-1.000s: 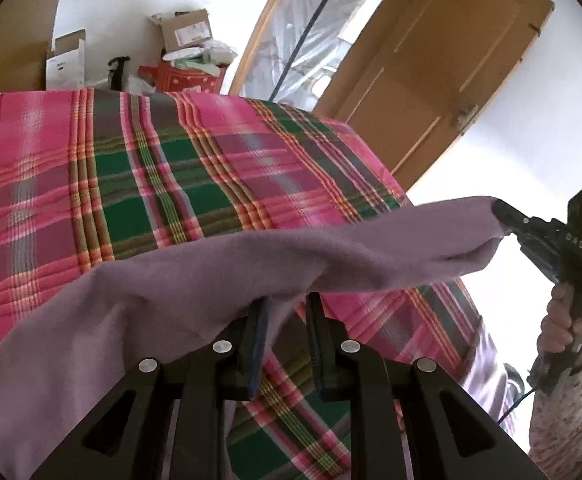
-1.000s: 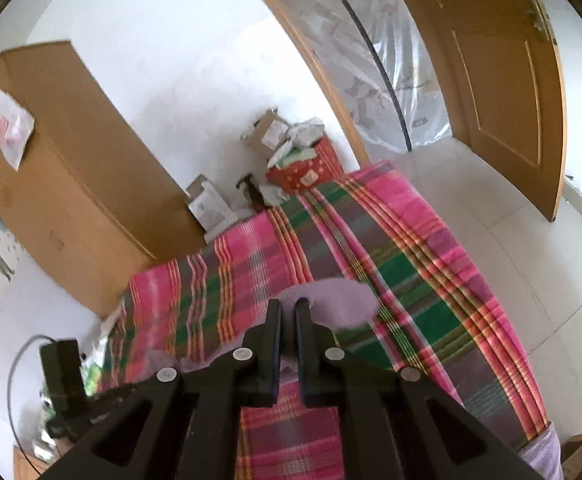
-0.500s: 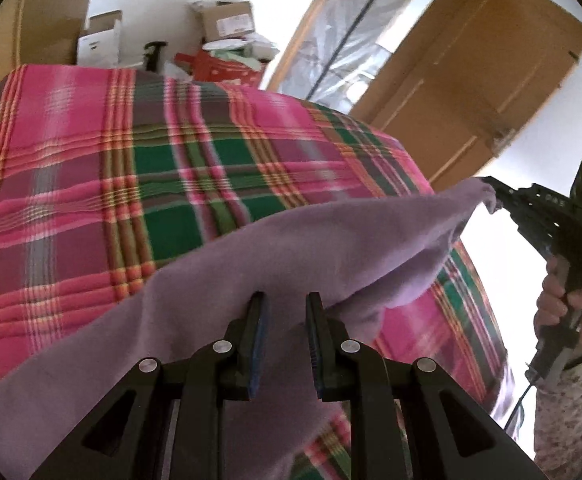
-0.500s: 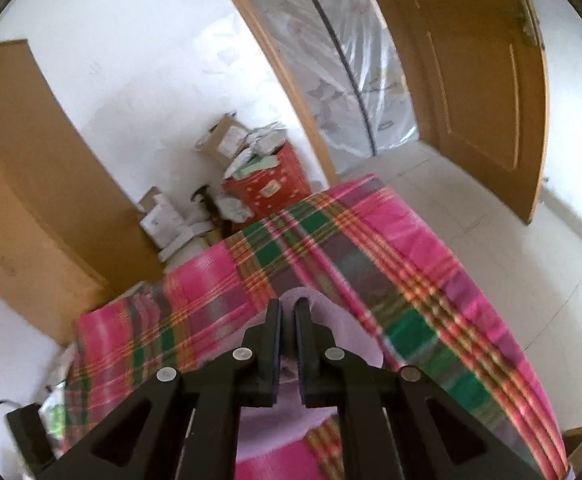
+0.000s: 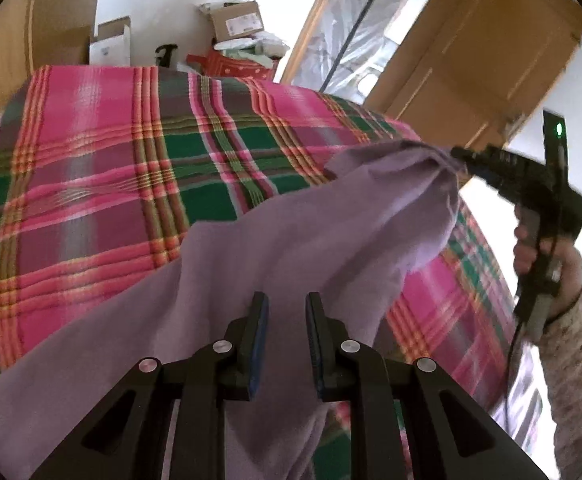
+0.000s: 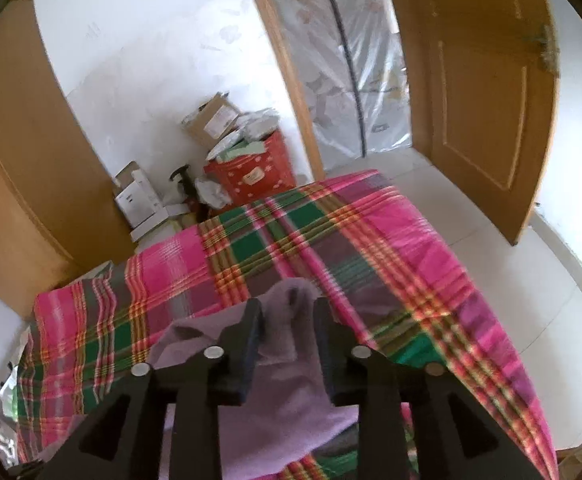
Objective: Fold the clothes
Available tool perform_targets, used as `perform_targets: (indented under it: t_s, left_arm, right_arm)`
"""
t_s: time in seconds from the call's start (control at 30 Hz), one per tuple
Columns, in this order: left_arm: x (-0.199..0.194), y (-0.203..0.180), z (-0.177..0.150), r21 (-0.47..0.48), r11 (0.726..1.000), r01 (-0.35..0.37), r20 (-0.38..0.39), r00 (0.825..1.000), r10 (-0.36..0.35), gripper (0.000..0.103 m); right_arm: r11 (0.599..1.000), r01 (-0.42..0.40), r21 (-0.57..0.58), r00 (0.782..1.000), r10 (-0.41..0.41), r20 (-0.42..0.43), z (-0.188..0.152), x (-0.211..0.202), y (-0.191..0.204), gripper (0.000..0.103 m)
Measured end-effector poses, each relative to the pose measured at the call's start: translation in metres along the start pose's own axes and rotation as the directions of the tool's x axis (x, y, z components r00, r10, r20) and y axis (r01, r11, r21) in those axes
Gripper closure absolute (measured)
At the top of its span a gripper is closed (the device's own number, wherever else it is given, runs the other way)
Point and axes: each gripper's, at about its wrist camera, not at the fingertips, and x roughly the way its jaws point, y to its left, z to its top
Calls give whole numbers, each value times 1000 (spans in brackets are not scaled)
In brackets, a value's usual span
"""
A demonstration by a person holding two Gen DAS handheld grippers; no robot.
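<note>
Partly, the purple garment (image 5: 291, 248) hides the plaid bedspread (image 5: 111, 168).

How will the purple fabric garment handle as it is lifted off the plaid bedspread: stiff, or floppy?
Likely floppy: the purple fabric garment sags in folds between both grippers. Probably light, since it bunches softly at the right gripper. It may slip free of the left gripper, whose jaws look parted.

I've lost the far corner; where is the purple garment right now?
The purple garment hangs over the plaid bedspread, draped ahead of the left gripper with its far corner at the right gripper.
</note>
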Motion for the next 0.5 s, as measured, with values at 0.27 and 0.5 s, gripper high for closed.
perform_targets:
  t_s: [0.27, 0.5]
  left_arm:
    - [-22, -26, -53, 153, 987, -41, -76, 996, 53, 84]
    - [-23, -36, -76, 204, 971, -122, -85, 986, 142, 84]
  right_arm:
    - [998, 29, 54, 999, -30, 11, -22, -31, -22, 68]
    - [998, -66, 9, 994, 67, -91, -68, -41, -7, 68]
